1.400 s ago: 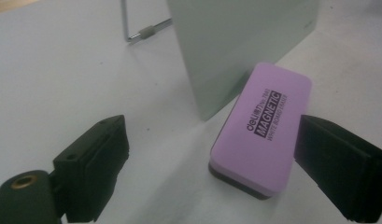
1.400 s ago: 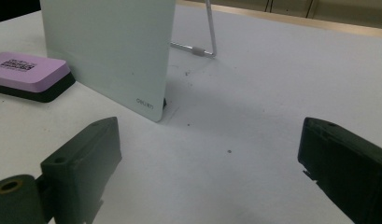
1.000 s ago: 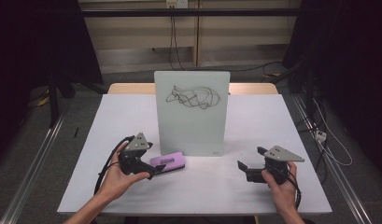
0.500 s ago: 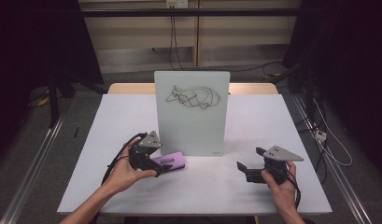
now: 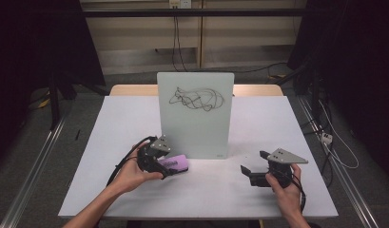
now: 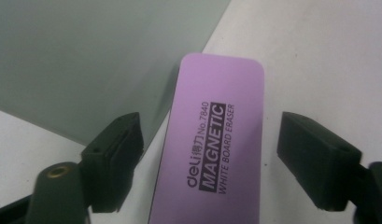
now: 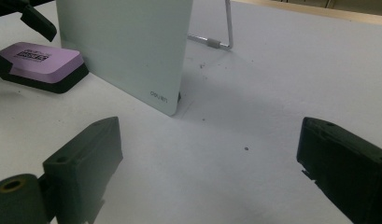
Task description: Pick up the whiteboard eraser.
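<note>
The left gripper [image 5: 164, 167] straddles the purple whiteboard eraser [image 6: 212, 154] lying on the worktop [image 5: 135, 123] beside the whiteboard [image 5: 196, 118]; its jaws have just been closing, pads not yet touching. The right gripper [image 5: 251, 171] rests open and empty.

left gripper [image 5: 164, 167]: black body, grey three-cornered plate on top behind the fingers
left cable [image 5: 117, 167]: black, looping back from the body, away from the fingers
left pads [image 6: 115, 161]: black, blocky, a small hole in the top face of each; a brass-coloured screw eye just behind the left one
right gripper [image 5: 253, 168]: black body, grey three-cornered plate with small holes, behind the fingers
right pads [image 7: 83, 165]: thick black blocks; brass-ringed hole behind the left one
forearms: bare, no sleeves
</note>
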The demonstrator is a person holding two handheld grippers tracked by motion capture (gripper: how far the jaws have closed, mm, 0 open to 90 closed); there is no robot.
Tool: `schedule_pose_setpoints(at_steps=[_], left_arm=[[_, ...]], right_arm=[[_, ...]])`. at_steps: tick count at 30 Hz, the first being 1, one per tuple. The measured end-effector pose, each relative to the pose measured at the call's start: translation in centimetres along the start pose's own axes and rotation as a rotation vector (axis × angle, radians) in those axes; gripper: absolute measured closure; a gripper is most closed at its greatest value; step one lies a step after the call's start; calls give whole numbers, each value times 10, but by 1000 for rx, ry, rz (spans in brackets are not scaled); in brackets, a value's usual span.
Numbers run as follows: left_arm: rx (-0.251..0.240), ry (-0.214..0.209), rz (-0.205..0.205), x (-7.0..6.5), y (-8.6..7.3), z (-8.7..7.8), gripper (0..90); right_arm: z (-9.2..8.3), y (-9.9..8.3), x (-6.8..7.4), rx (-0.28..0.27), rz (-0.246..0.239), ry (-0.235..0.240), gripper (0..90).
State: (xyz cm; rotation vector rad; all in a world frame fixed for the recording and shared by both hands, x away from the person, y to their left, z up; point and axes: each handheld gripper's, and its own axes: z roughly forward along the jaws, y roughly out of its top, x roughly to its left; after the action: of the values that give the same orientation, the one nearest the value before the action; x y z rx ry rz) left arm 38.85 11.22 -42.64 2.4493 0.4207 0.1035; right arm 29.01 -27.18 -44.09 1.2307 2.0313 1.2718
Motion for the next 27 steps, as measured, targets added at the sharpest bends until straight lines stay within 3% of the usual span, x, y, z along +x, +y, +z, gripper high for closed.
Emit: schedule_pose_setpoints(at_steps=[5,9,17,27], left_arm=[[9,-12,14,-1,2,0,241],[53,-40,34,-2,3,4,274],[79,-29,64,-3,9,9,325],[119,-23,73,-1,9,12,367]], right_arm=[[1,0,1,3,-11,6,65],[2,0,0,9,-13,12,65],[2,0,2,7,-19,11,65],[2,0,2,10,-21,15,65]])
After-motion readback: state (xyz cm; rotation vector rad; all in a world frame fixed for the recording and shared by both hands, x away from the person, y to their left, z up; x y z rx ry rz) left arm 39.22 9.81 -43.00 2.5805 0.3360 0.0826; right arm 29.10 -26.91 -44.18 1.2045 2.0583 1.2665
